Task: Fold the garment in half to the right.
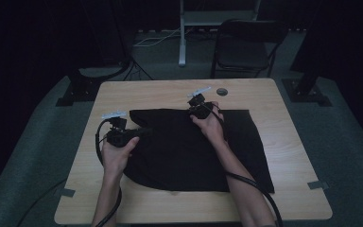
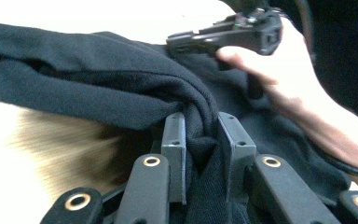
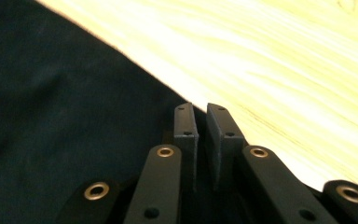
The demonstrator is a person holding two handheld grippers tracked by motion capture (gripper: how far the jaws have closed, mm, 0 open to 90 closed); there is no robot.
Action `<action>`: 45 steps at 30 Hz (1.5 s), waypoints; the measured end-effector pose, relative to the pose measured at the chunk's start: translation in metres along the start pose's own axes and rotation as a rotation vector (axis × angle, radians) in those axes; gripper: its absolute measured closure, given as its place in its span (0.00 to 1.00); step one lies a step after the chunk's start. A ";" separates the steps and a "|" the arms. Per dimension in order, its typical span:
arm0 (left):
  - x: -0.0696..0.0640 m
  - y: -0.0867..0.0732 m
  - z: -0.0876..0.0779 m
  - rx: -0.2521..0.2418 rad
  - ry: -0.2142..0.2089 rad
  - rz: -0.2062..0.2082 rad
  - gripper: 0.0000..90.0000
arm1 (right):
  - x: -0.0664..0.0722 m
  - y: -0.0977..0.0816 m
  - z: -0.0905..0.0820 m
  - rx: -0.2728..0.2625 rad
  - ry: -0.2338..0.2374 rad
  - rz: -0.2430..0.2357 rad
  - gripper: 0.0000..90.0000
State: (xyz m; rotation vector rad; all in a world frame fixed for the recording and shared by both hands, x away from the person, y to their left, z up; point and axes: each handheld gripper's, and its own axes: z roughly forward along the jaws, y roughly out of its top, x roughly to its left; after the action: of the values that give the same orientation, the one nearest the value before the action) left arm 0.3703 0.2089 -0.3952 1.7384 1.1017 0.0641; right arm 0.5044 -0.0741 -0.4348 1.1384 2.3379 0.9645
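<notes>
Black garment is lying spread on the tabletop; I am pinching a bunched fold at its left edge in the left tool, while the right tool is sitting nearly closed, empty, at the far edge. Folding is barely begun.

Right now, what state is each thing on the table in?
Black garment: spread on the table, left edge bunched and lifted.
Left claw: shut on a fold of the garment.
Right claw: nearly shut, nothing visibly between the jaws, at the garment's far edge.
</notes>
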 end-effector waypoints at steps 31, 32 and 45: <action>-0.008 0.009 0.002 -0.019 -0.038 0.006 0.84 | -0.021 -0.020 -0.046 0.040 0.143 -0.033 0.63; -0.008 0.009 0.002 -0.019 -0.038 0.005 0.84 | -0.023 -0.024 -0.054 0.049 0.144 -0.055 0.62; -0.008 0.008 0.003 -0.028 -0.048 -0.001 0.84 | -0.064 -0.098 -0.140 0.096 0.163 -0.209 0.52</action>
State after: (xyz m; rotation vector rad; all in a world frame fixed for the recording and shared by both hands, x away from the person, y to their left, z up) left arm 0.3724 0.2007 -0.3870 1.7057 1.0619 0.0364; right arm 0.4091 -0.2272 -0.4046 0.8554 2.5968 0.9078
